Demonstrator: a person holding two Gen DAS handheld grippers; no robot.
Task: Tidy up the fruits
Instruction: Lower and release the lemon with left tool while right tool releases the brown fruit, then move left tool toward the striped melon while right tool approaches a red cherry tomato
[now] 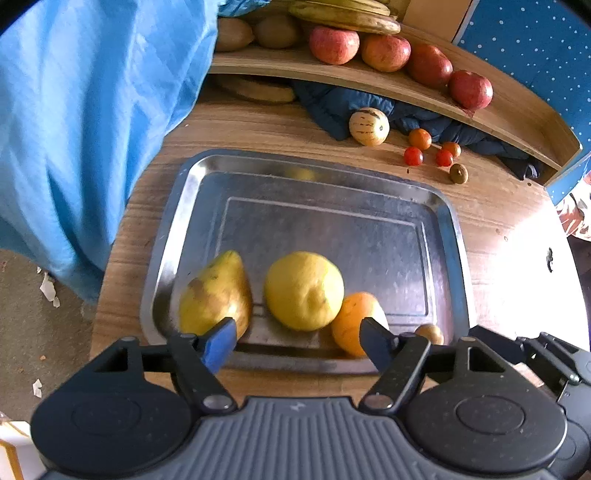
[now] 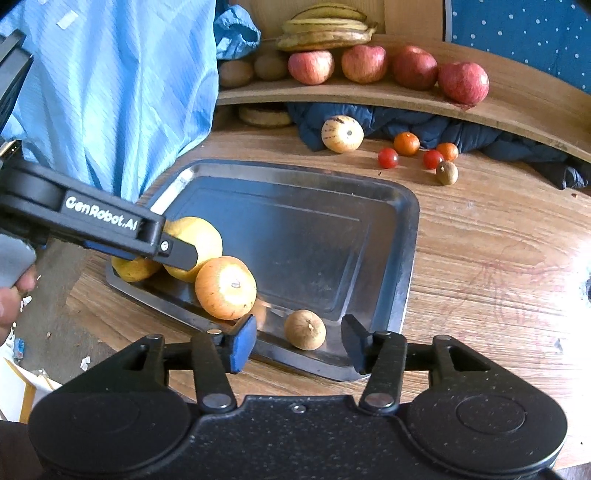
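A steel tray (image 1: 325, 184) lies on the wooden table. Along its near edge sit a yellow pear (image 1: 216, 291), a lemon (image 1: 303, 290), an orange (image 1: 351, 321) and a small brown fruit (image 1: 430, 332). My left gripper (image 1: 297, 334) hangs open above that edge, its blue pads either side of the lemon and touching nothing. In the right wrist view the tray (image 2: 410, 258) holds the lemon (image 2: 199, 236), the orange (image 2: 225, 288) and the small brown fruit (image 2: 304, 329). My right gripper (image 2: 298, 334) is open around the brown fruit, with its pads clear of it.
A curved wooden shelf (image 2: 517, 96) at the back carries red apples (image 2: 364, 62), bananas (image 2: 325, 29) and kiwis. A striped melon (image 2: 341, 133), cherry tomatoes (image 2: 388, 158), small oranges and a dark blue cloth (image 2: 461, 133) lie beyond the tray. A person's blue garment (image 1: 92, 129) hangs at the left.
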